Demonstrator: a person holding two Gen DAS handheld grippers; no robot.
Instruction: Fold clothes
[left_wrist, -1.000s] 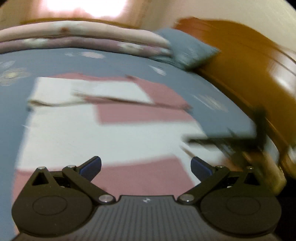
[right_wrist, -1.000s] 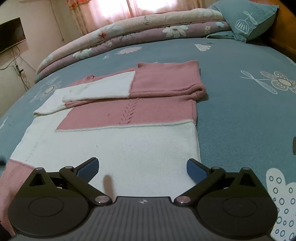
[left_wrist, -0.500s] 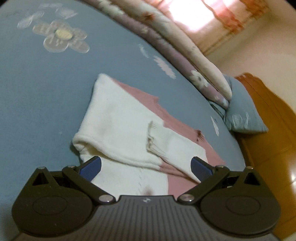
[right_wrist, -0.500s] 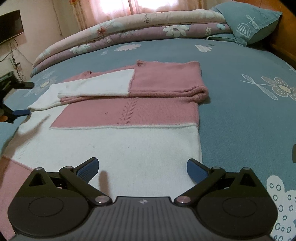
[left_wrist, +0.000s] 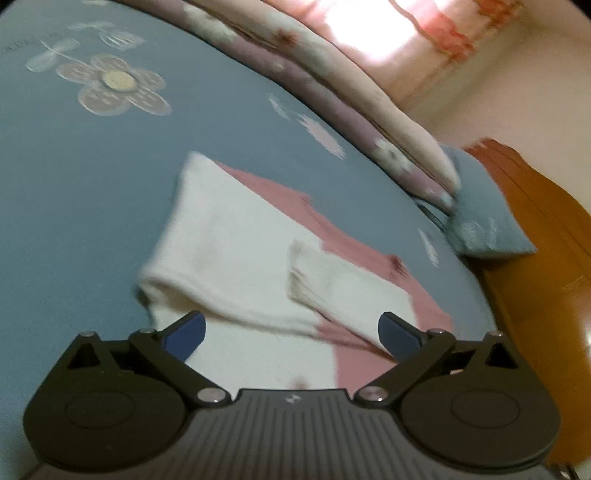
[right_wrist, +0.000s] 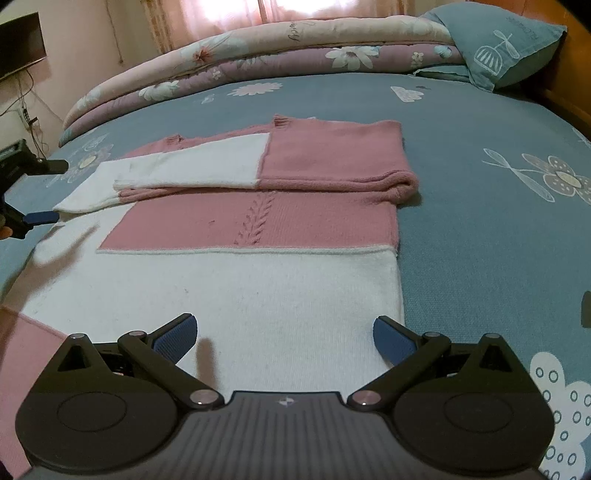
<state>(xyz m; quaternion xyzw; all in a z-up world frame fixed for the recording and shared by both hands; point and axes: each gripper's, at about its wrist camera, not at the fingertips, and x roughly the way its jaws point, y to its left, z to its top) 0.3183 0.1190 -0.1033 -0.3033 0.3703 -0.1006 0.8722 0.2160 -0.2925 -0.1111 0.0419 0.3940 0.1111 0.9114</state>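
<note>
While I look along my left gripper, its blue-padded fingers stand wide apart with nothing between them, poised over the near edge of the sweater. This view is blurred, but I can make out the pink-and-white knit lying flat on the blue floral bedsheet, one white sleeve folded across the body and ending in a ribbed cuff. Beyond it lie a rolled floral quilt, a blue pillow and the wooden headboard.

From my right gripper, also spread open and empty, the sweater is sharp: a wide white band nearest me, a pink panel with a cable stitch down its middle, and both sleeves folded inward across the chest, the right one doubled into a thick pink roll at the edge. A pink corner shows at the lower left. The left gripper sits at the sweater's far left side, near the white sleeve fold. A dark screen hangs on the wall.
</note>
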